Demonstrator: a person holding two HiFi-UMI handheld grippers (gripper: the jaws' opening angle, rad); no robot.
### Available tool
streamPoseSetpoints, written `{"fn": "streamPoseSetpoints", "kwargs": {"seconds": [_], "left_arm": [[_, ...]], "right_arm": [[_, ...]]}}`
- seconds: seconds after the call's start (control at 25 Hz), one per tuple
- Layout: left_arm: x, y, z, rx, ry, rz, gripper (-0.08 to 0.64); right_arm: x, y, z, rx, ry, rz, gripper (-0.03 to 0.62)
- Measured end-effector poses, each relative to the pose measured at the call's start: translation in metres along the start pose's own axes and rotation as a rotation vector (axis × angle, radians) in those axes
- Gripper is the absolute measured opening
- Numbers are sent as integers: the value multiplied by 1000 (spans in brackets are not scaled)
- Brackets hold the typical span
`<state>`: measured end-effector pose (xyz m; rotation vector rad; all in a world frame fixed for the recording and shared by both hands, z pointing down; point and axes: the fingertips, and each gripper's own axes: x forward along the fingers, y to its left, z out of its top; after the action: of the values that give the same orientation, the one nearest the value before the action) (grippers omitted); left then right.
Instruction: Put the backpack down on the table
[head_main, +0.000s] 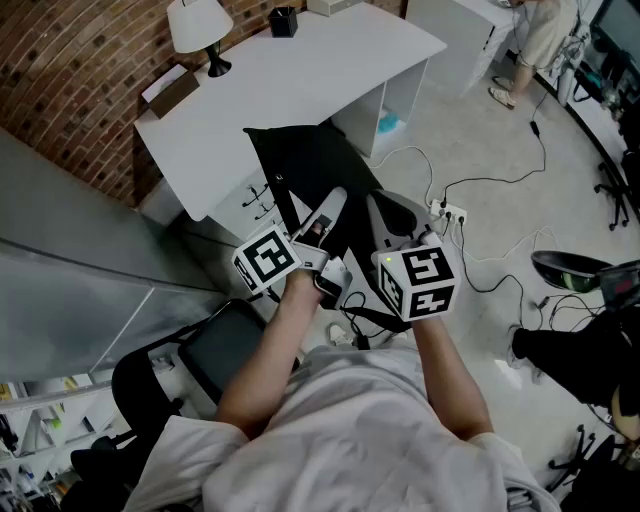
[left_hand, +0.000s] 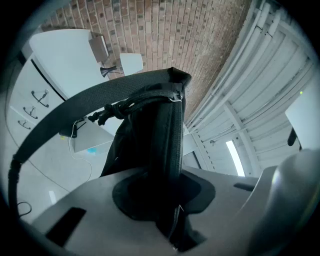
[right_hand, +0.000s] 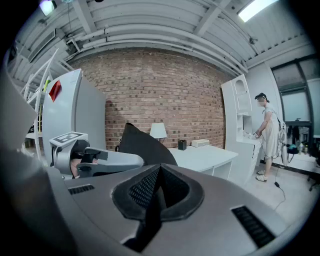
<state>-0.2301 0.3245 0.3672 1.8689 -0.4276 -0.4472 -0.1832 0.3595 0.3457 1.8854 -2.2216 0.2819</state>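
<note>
The black backpack (head_main: 310, 170) hangs in the air in front of the white table (head_main: 300, 70), its top reaching the table's near edge. My left gripper (head_main: 330, 212) is shut on a padded black strap (left_hand: 167, 145) of the backpack, which runs up between its jaws. Close beside it, my right gripper (head_main: 385, 215) is shut on a thin fold of the backpack's black fabric (right_hand: 150, 210). From the right gripper view, the backpack (right_hand: 142, 145) rises behind the left gripper (right_hand: 100, 160), with the table (right_hand: 205, 155) beyond.
On the table stand a white lamp (head_main: 200, 30), a dark pen holder (head_main: 283, 20) and a flat box (head_main: 170, 90). Drawers and an open shelf sit under it. Cables and a power strip (head_main: 450, 212) lie on the floor. A person (head_main: 540, 40) stands far right. A black chair (head_main: 220, 350) is beside me.
</note>
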Motion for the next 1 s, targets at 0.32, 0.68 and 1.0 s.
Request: {"fn": "streamPoseSetpoints", "kwargs": {"seconds": [0.32, 0.68, 1.0], "left_arm": [[-10, 5, 15, -11, -14, -2, 80], [0, 16, 36, -13, -44, 7, 80], [37, 30, 46, -4, -85, 23, 80]], "right_arm": [[11, 12, 6, -6, -11, 6, 2], [35, 4, 11, -2, -16, 29, 2], [64, -32, 11, 16, -34, 82, 2]]}}
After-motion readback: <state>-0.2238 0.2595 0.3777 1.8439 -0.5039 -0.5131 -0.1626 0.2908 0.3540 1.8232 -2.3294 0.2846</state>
